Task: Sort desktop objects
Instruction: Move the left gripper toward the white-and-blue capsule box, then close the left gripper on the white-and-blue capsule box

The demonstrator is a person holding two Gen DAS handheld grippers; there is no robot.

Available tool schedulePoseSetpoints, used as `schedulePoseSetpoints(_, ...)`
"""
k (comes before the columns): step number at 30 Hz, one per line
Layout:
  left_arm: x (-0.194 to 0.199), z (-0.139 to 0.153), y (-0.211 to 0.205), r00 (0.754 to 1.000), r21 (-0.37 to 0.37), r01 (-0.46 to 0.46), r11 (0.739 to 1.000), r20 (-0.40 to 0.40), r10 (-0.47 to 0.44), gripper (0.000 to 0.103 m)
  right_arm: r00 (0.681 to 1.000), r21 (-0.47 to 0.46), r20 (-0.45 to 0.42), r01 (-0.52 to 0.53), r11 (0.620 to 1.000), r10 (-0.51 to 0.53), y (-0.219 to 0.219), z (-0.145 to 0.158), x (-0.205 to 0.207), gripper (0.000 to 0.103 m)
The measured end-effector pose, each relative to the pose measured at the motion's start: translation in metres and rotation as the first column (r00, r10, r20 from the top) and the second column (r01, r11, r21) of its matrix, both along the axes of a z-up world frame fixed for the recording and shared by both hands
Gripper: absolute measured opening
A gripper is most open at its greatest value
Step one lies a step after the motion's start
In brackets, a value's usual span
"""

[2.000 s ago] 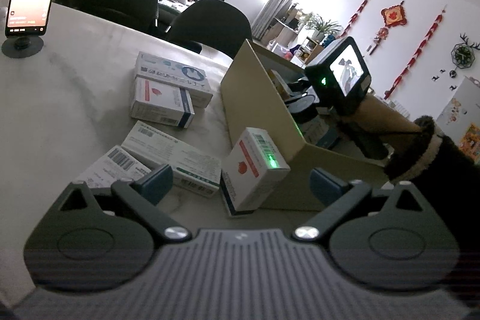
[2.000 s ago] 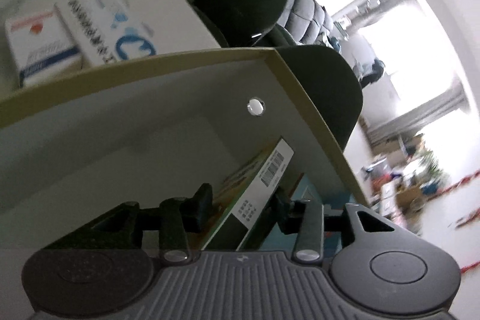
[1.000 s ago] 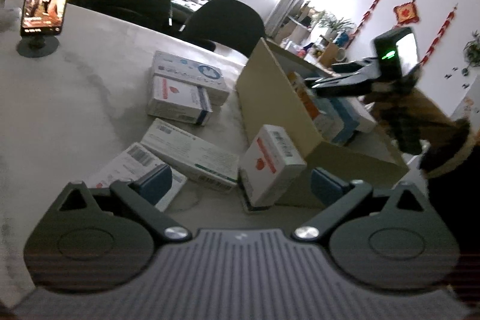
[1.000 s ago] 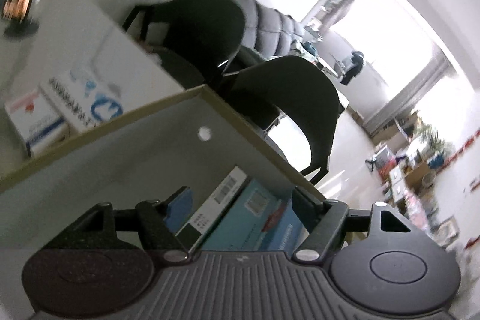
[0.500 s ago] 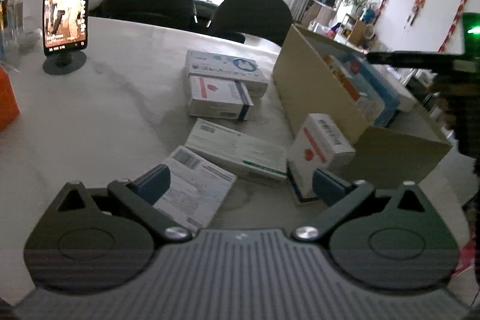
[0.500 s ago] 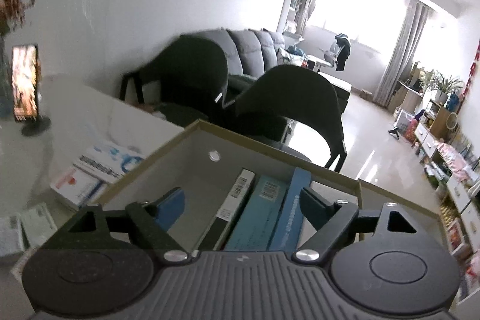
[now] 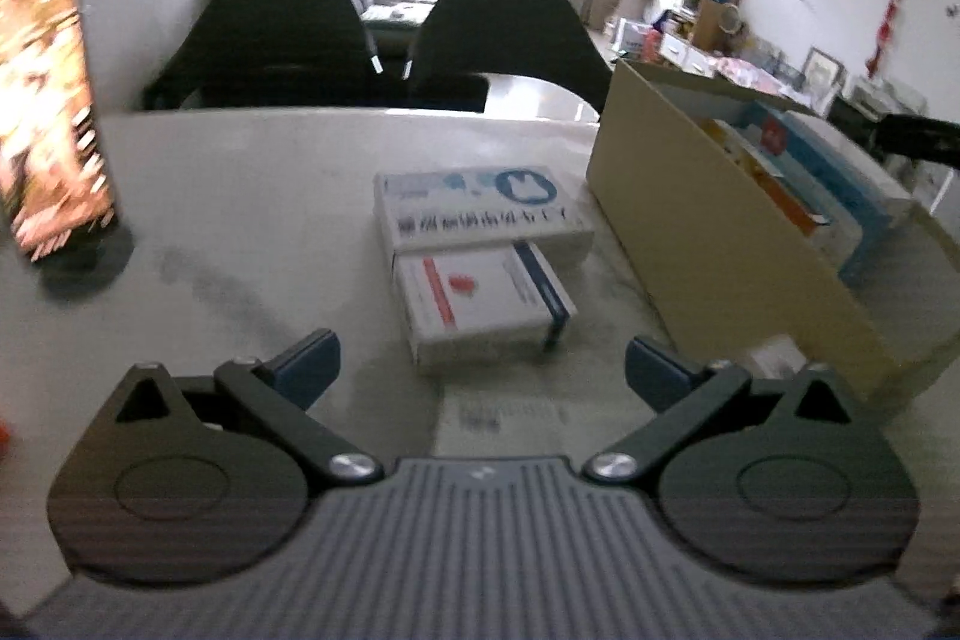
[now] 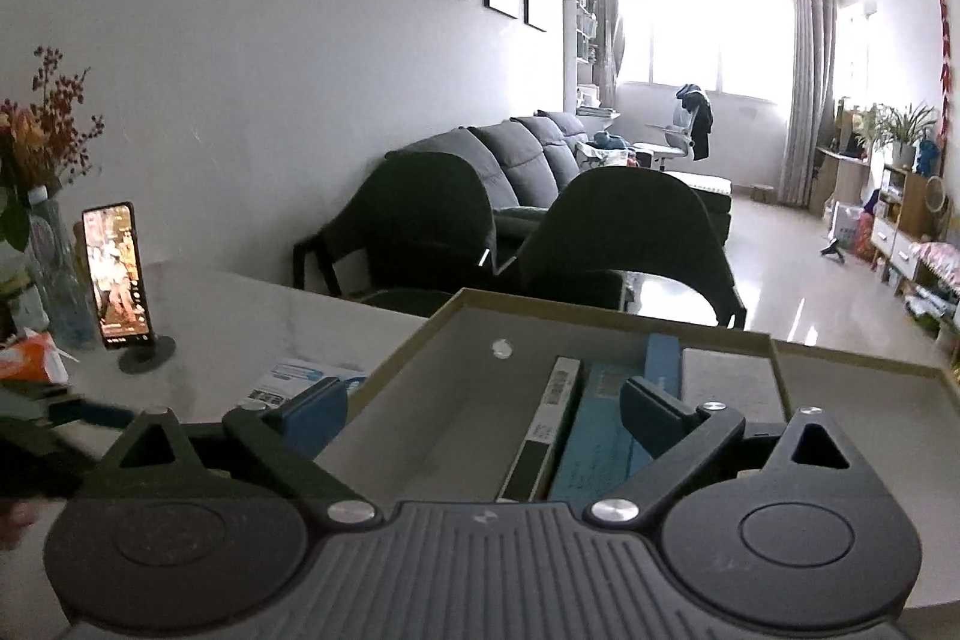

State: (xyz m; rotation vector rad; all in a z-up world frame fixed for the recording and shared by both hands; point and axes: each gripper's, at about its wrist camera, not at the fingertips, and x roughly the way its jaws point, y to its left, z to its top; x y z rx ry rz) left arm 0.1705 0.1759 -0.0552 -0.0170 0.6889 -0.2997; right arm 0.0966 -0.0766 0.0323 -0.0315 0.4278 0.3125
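Left gripper point(image 7: 483, 361) hangs over the pale worktop point(image 7: 252, 196), jaws wide, nothing between the pads. Just ahead of the gap lies a white box with a red mark point(image 7: 480, 307), flat on the worktop; touching its far edge, a white box with a blue emblem point(image 7: 480, 208), also flat. Under the gripper's front edge a third white carton point(image 7: 504, 415) shows in part, blurred. A small white pack point(image 7: 774, 355) sits behind the right-hand jaw, against the wall of the cardboard box point(image 7: 708, 244).

Right gripper point(image 8: 483, 418) is above the cardboard box point(image 8: 432, 382), jaws opening and already far apart — nothing clamped. Below the gap, standing on edge inside the box: a thin pack with a barcode point(image 8: 549, 424), beside it a teal pack point(image 8: 600, 436), then a blue one point(image 8: 663, 355) and a grey-white one point(image 8: 735, 385). The left half of the box floor is bare.

Off to the left on the worktop — a phone on a stand point(image 8: 117, 277), screen lit. Two dark chairs point(image 8: 624, 244) stand at the far edge.
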Motion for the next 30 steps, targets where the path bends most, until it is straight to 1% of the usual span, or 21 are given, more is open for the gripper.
schedulePoseSetpoints(4, 0.025, -0.005, -0.006, 0.999, 0.037, 0.032, 0.999, 0.018, -0.033, 0.103, 1.0, 0.007, 0.007, -0.003, 1.0, 0.003, -0.001, -0.002, 0.0, 0.099)
schedulePoseSetpoints(7, 0.04, -0.01, -0.014, 0.993, 0.078, 0.107, 0.991, 0.04, -0.111, 0.103, 1.0, 0.005, 0.016, 0.001, 1.0, -0.001, -0.001, -0.003, 0.002, 0.1)
schedulePoseSetpoints(8, 0.045, -0.012, -0.018, 0.989, 0.103, 0.134, 0.986, 0.042, -0.139, 0.103, 1.0, 0.01, 0.02, 0.002, 1.0, -0.002, -0.002, -0.003, 0.002, 0.1)
schedulePoseSetpoints(12, 0.061, -0.016, -0.029, 0.975, 0.217, 0.199, 0.956, 0.05, -0.215, 0.103, 0.999, 0.054, 0.032, 0.007, 0.999, -0.009, -0.005, -0.004, 0.002, 0.1)
schedulePoseSetpoints(14, 0.068, -0.016, -0.033, 0.965, 0.255, 0.23, 0.939, 0.061, -0.253, 0.103, 0.999, 0.079, 0.037, 0.004, 0.997, -0.007, -0.006, -0.004, 0.001, 0.1)
schedulePoseSetpoints(18, 0.081, -0.015, -0.042, 0.943, 0.294, 0.3, 0.907, 0.049, -0.328, 0.103, 0.999, 0.124, 0.044, -0.004, 0.992, -0.001, -0.01, -0.004, 0.0, 0.1)
schedulePoseSetpoints(21, 0.091, -0.017, -0.049, 0.924, 0.288, 0.363, 0.886, 0.012, -0.382, 0.103, 0.999, 0.158, 0.045, -0.002, 0.987, -0.005, -0.014, -0.003, 0.001, 0.1)
schedulePoseSetpoints(24, 0.105, -0.024, -0.057, 0.915, 0.318, 0.389, 0.864, -0.025, -0.403, 0.103, 0.999, 0.193, 0.045, 0.002, 0.981, -0.011, -0.02, -0.002, 0.002, 0.101)
schedulePoseSetpoints(26, 0.107, -0.028, -0.063, 0.904, 0.356, 0.406, 0.842, -0.021, -0.427, 0.103, 0.999, 0.208, 0.046, 0.008, 0.978, -0.018, -0.023, -0.002, 0.003, 0.101)
schedulePoseSetpoints(29, 0.111, -0.028, -0.069, 0.895, 0.392, 0.42, 0.819, -0.029, -0.445, 0.103, 0.998, 0.239, 0.05, 0.02, 0.971, -0.033, -0.028, -0.003, 0.003, 0.101)
schedulePoseSetpoints(30, 0.112, -0.028, -0.07, 0.893, 0.396, 0.424, 0.815, -0.033, -0.448, 0.103, 0.998, 0.251, 0.048, 0.022, 0.968, -0.036, -0.029, -0.004, 0.003, 0.101)
